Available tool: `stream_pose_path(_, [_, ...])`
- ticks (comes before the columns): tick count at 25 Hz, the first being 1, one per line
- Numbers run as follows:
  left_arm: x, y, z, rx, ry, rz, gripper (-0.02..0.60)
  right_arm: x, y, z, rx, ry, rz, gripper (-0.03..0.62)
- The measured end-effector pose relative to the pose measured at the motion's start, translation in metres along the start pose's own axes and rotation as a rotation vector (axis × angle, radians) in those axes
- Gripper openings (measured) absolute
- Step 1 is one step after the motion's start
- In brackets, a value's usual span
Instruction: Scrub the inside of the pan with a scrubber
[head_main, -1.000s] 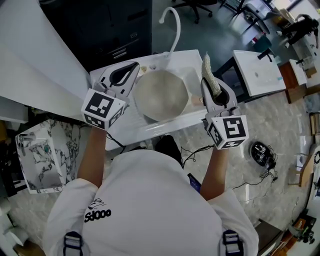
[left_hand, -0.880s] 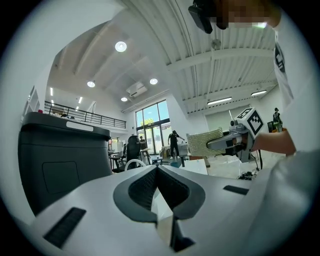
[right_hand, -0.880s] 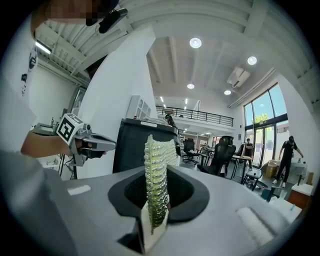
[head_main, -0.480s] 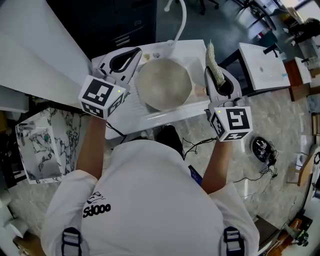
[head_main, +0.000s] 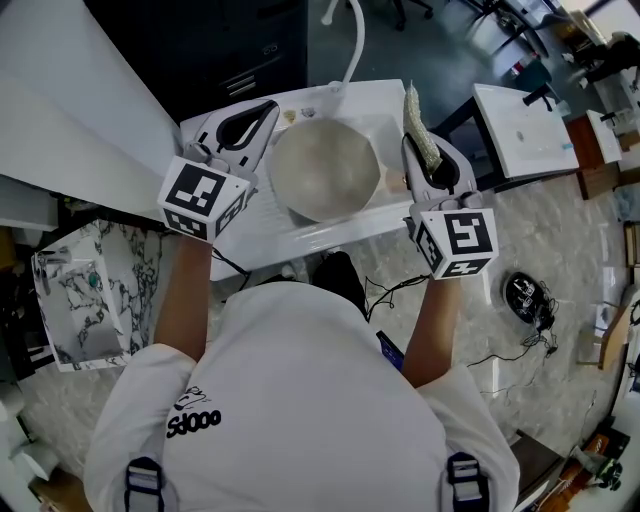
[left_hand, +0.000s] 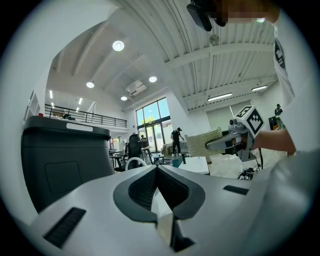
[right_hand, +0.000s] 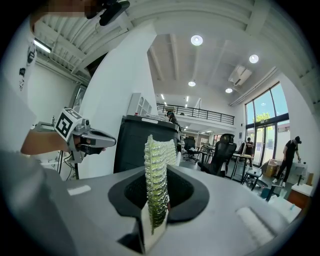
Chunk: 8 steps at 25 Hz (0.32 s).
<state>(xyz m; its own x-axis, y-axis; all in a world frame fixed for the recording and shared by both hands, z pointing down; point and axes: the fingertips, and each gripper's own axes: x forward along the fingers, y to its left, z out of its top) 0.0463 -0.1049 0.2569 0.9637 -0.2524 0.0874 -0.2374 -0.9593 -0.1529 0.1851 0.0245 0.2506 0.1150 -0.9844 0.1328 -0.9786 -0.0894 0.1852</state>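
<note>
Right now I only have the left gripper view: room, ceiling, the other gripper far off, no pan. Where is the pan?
Observer: The head view shows the pan in the white sink, between the left gripper and the right gripper.
Operator: How is the scrubber gripped?
Observer: In the right gripper view the jaws are shut on the lower edge of the scrubber, which stands upright past the tips.
Operator: Is it inside the pan?
Observer: No. Seen from above, it lies to the right of the pan's rim, not over the inside.
</note>
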Motion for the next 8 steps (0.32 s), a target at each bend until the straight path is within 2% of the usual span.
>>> stream_pose_path(8, [0.0024,-0.0073,-0.0028,-0.001,0.006,0.003,0.0,-0.0044,-0.0017,-0.0033,0.001,-0.003,0.007,0.069])
